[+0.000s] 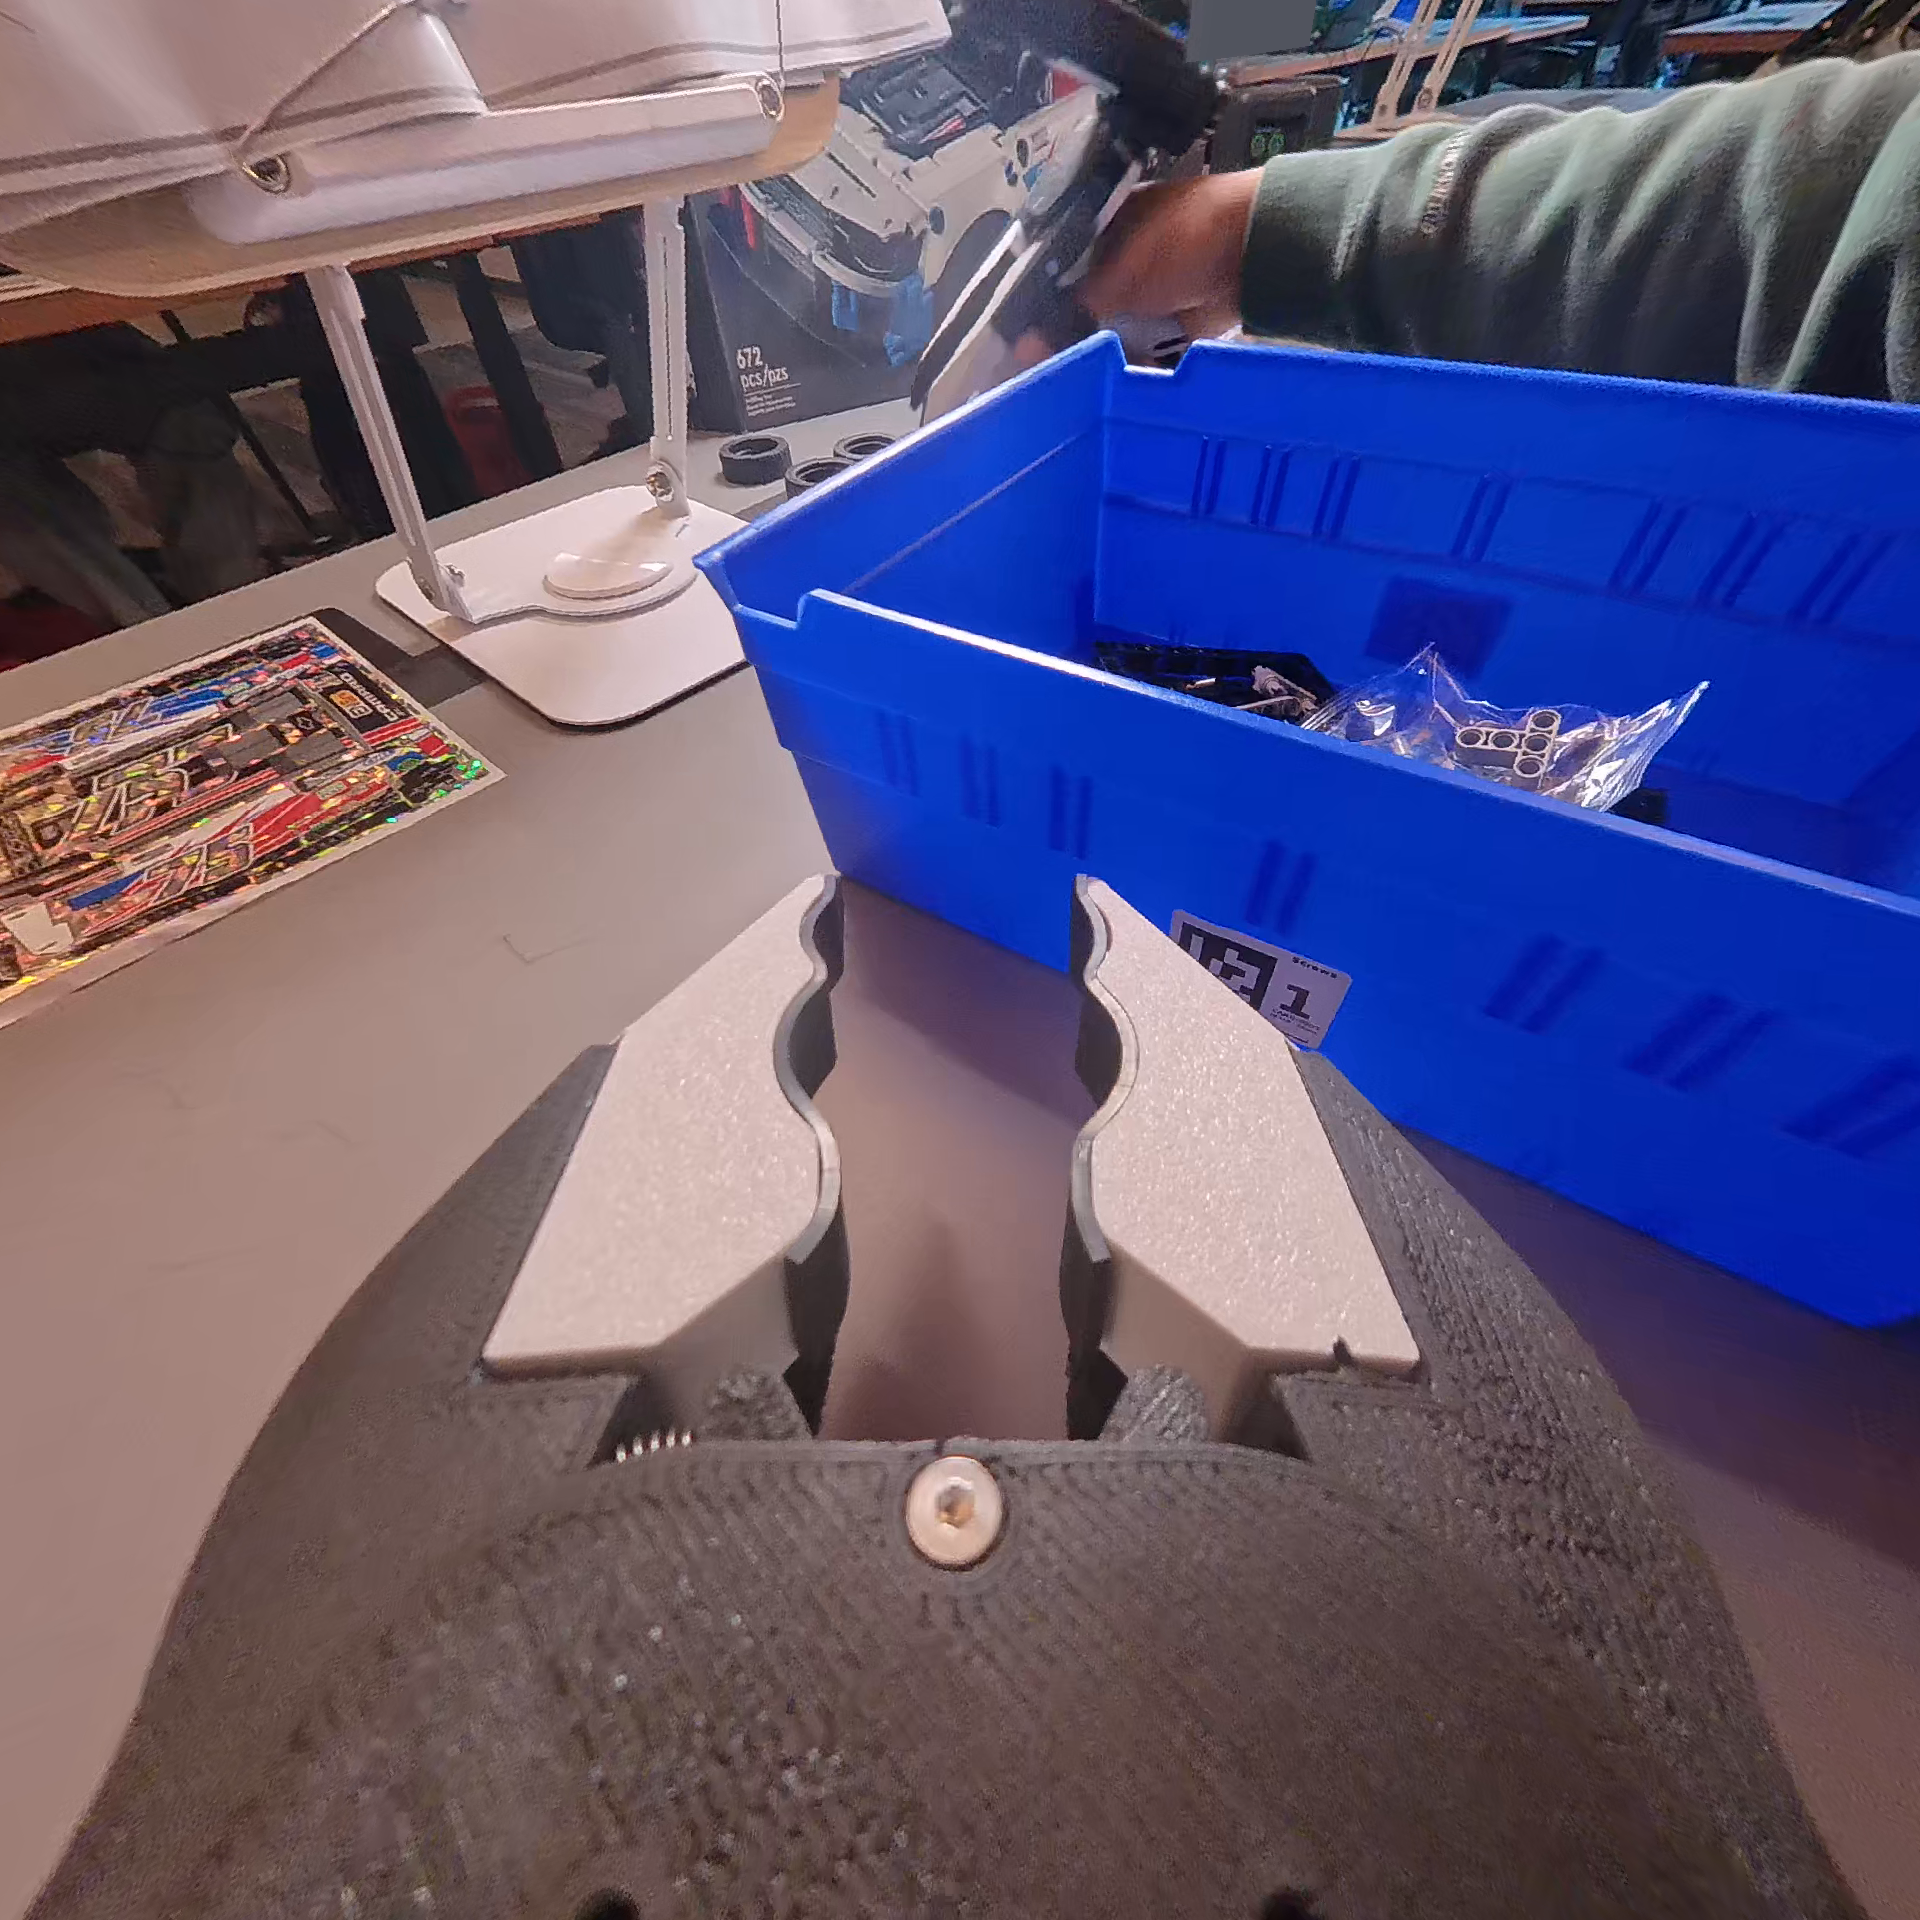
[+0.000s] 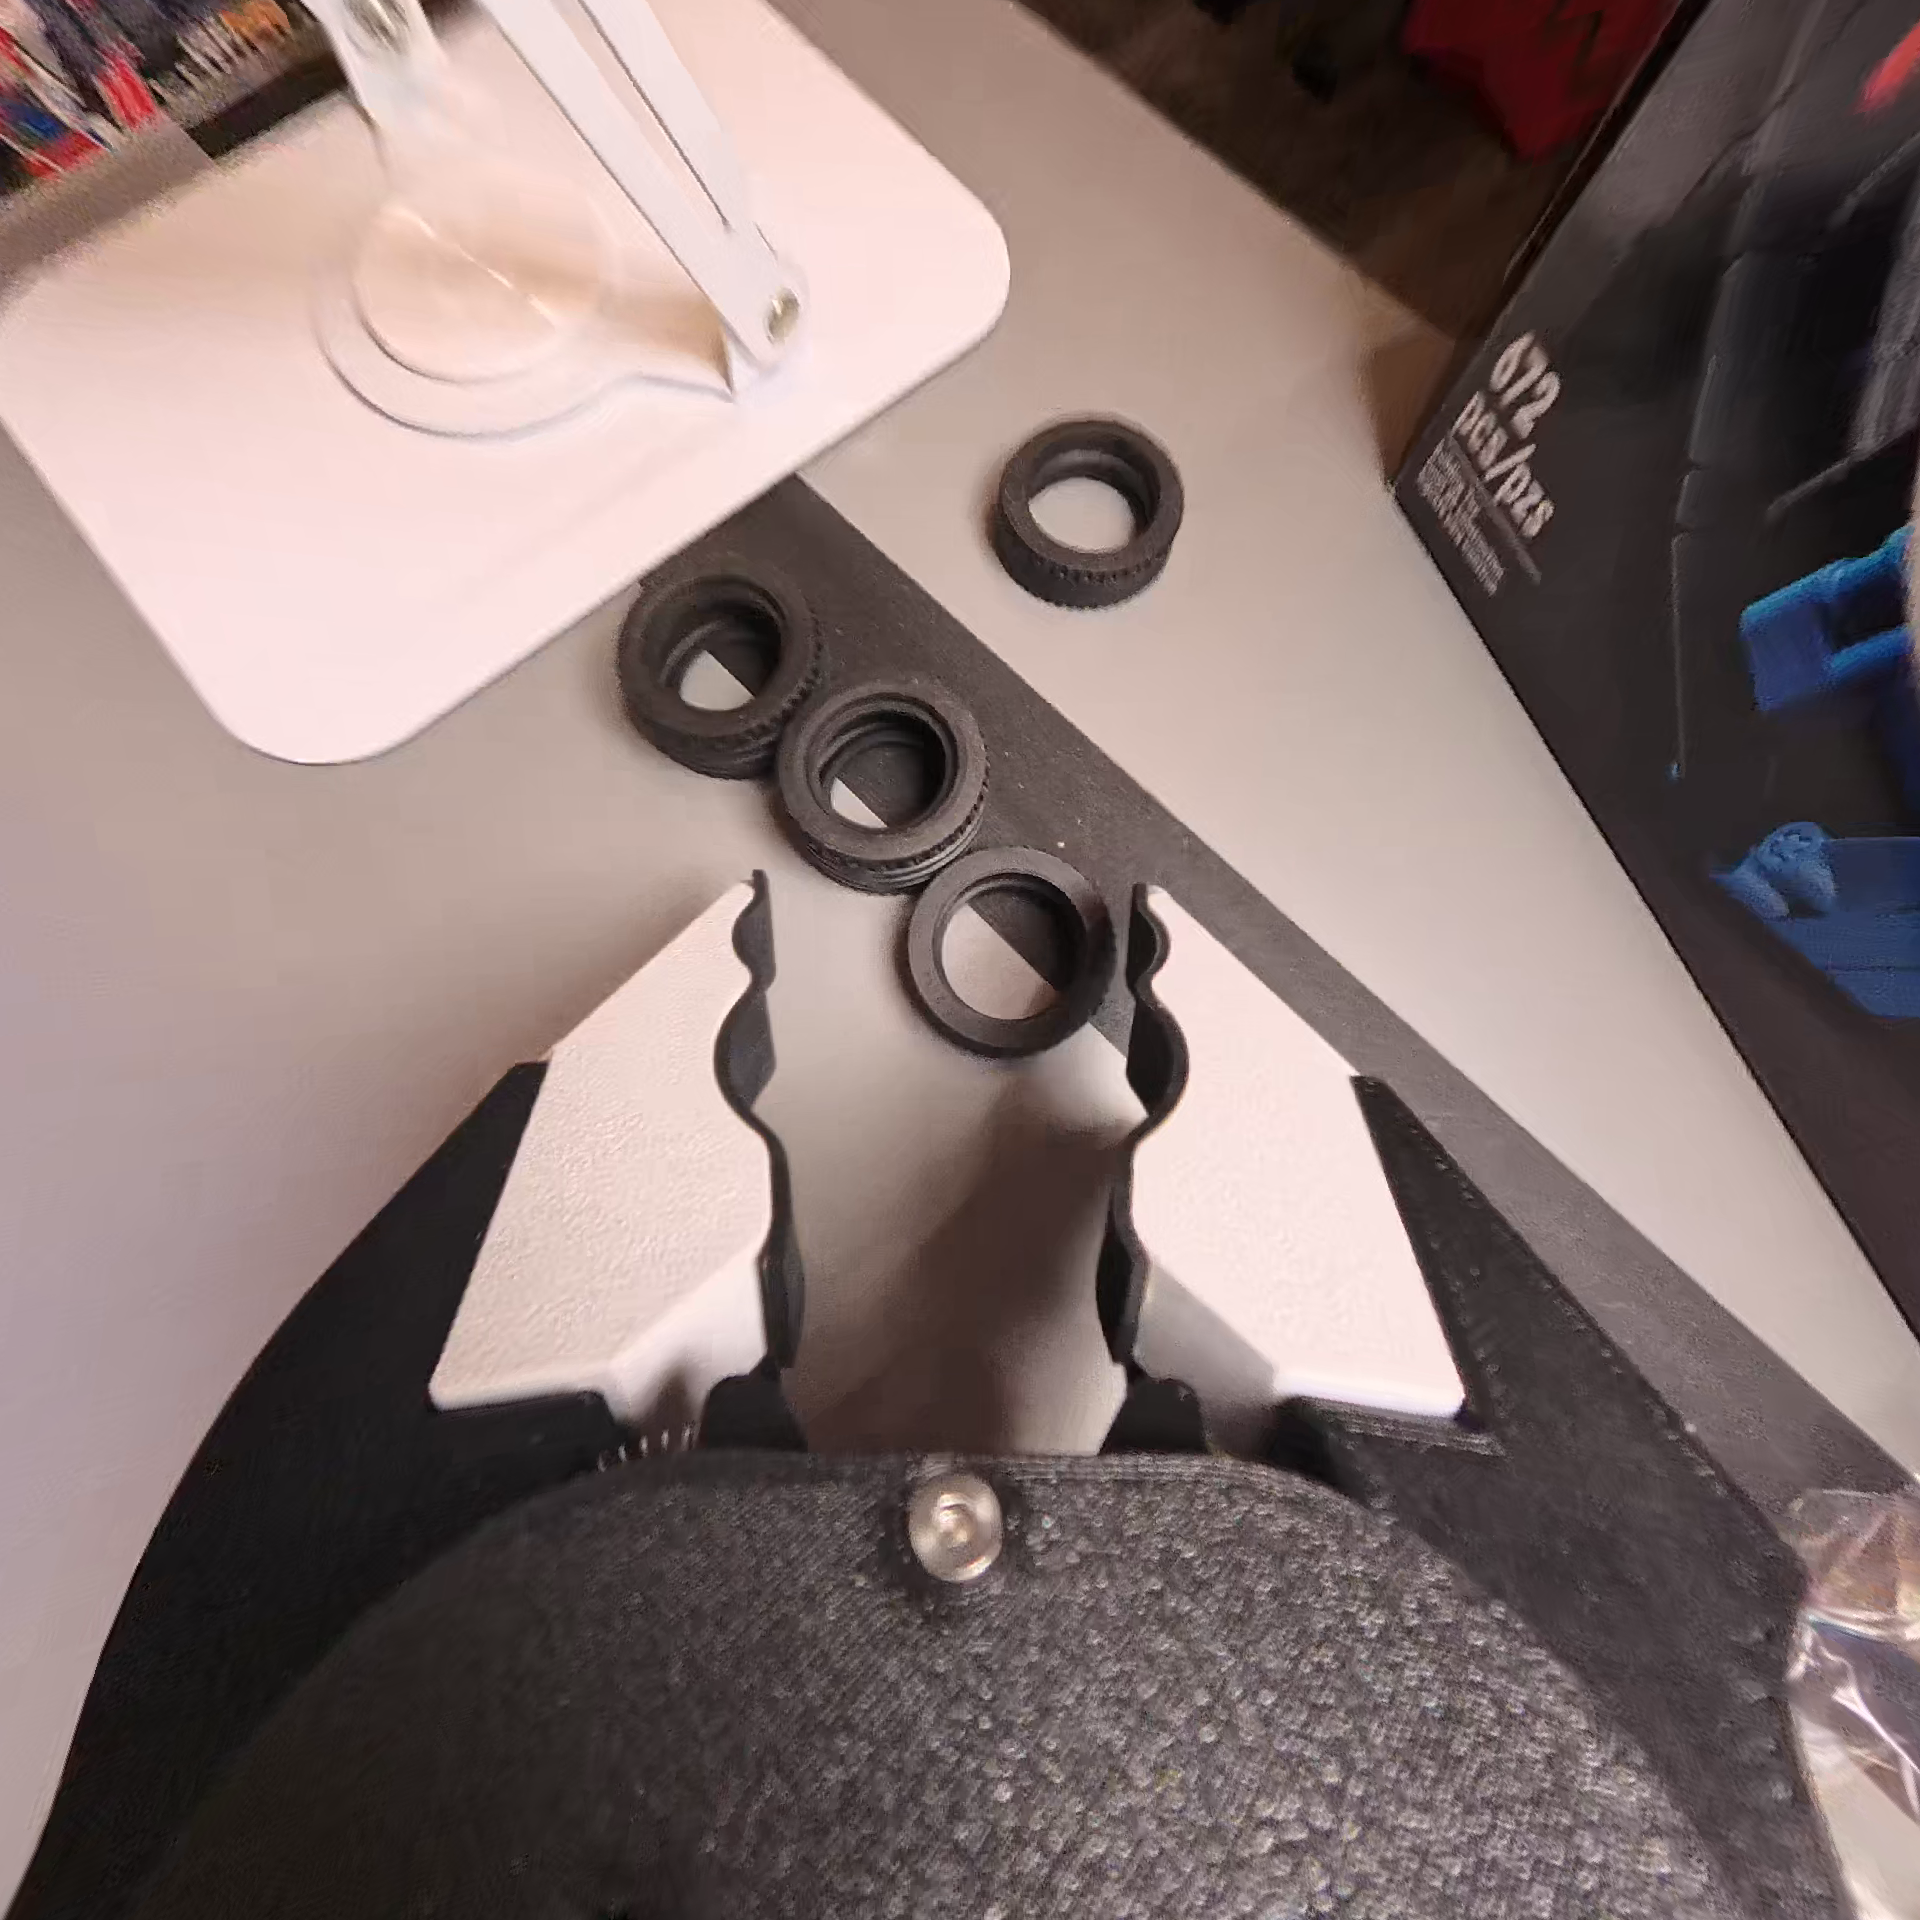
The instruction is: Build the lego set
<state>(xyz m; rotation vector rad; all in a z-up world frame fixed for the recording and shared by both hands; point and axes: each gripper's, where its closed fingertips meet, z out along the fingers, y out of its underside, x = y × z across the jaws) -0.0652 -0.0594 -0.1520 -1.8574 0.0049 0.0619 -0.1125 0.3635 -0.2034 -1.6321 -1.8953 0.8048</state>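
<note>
Left tool (image 1: 951,914): fingers spread, nothing between them, low over the grey worktop (image 1: 312,1091) just beside the blue bin (image 1: 1351,883).
Right tool (image 2: 945,914): released, empty, its tips flanking the nearest tyre (image 2: 1010,951).
Tyres: four black rings on the worktop, two (image 2: 883,795) overlapping, one (image 2: 1091,520) apart.
Bin contents: a clear bag of parts (image 1: 1507,732).
Sticker sheet (image 1: 197,790): flat, left of the bin.
Lego box (image 2: 1704,520): upright behind the tyres.

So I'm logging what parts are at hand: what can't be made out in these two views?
- Left wrist view: the blue bin near wall hides most of its floor; parts in the clear bag are too small to count.
- Right wrist view: the set box is cut off by the edge; the stand base is blurred.
- Whether the right gripper touches the nearest tyre.
</note>
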